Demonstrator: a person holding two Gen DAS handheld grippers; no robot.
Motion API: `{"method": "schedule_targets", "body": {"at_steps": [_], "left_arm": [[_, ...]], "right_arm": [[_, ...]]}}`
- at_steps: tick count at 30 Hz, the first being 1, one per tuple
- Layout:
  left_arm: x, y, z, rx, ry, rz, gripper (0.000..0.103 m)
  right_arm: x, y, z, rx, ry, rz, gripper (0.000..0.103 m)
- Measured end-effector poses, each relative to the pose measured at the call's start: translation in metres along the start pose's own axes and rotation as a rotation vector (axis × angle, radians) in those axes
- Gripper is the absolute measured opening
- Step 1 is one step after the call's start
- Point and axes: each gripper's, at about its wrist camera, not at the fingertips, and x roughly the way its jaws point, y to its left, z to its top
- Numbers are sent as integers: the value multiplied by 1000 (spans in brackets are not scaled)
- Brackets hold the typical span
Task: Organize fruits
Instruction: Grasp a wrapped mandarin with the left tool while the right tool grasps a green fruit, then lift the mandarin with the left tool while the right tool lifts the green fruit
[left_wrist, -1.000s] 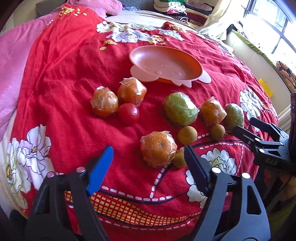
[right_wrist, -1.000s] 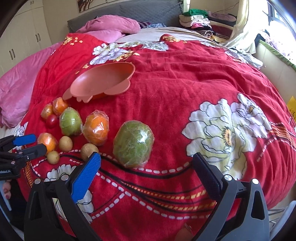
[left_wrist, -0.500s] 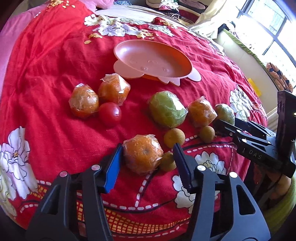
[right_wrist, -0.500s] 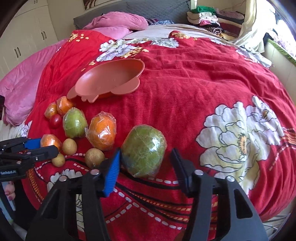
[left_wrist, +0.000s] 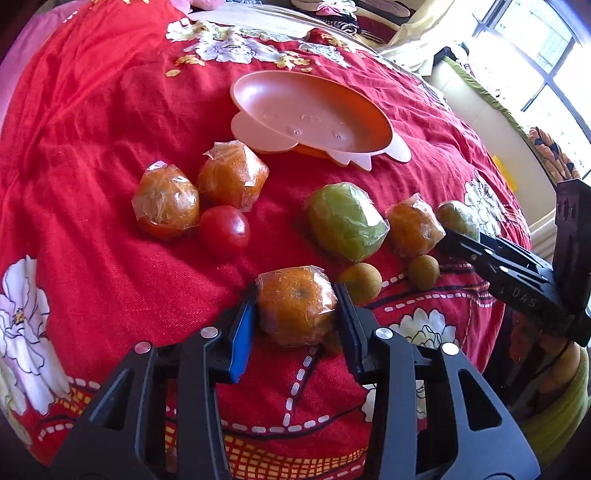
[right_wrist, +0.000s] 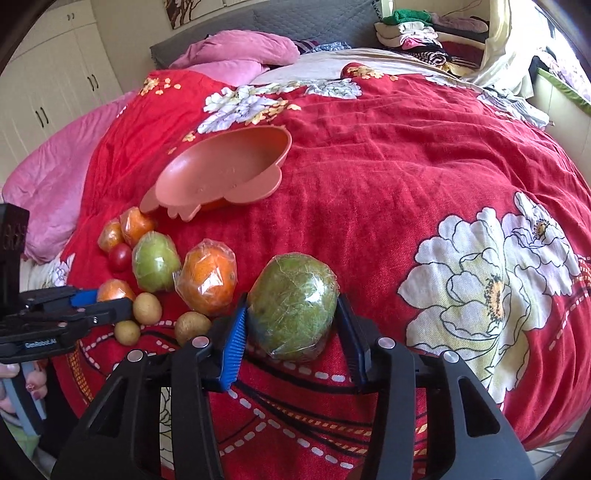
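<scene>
Right tongs (right_wrist: 293, 325) tight around wrapped green mango (right_wrist: 293, 304) on red blanket (right_wrist: 388, 166)

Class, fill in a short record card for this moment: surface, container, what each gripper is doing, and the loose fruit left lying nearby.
surface: red floral blanket on a bed
container: pink dish, nothing visible inside
left gripper: jaws closed against a wrapped orange
right gripper: jaws closed against a wrapped green fruit
loose fruit: red tomato, light green wrapped fruit, three more wrapped oranges, small brown round fruits
lifted yet: cannot tell
</scene>
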Motion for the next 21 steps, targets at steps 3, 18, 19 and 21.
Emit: {"method": "schedule_targets", "body": {"at_steps": [3, 18, 19, 21], "left_arm": [[-1, 1, 1, 0, -3, -4, 32], [-37, 8, 40, 0, -106, -1, 32], [-38, 8, 44, -1, -110, 1, 32], [-38, 11, 52, -4, -120, 9, 32]], "right_arm": [[-2, 1, 1, -2, -5, 5, 44], [-24, 8, 45, -36, -91, 62, 44], [-23, 10, 48, -39, -93, 69, 44], [-22, 12, 54, -47, -99, 76, 44]]}}
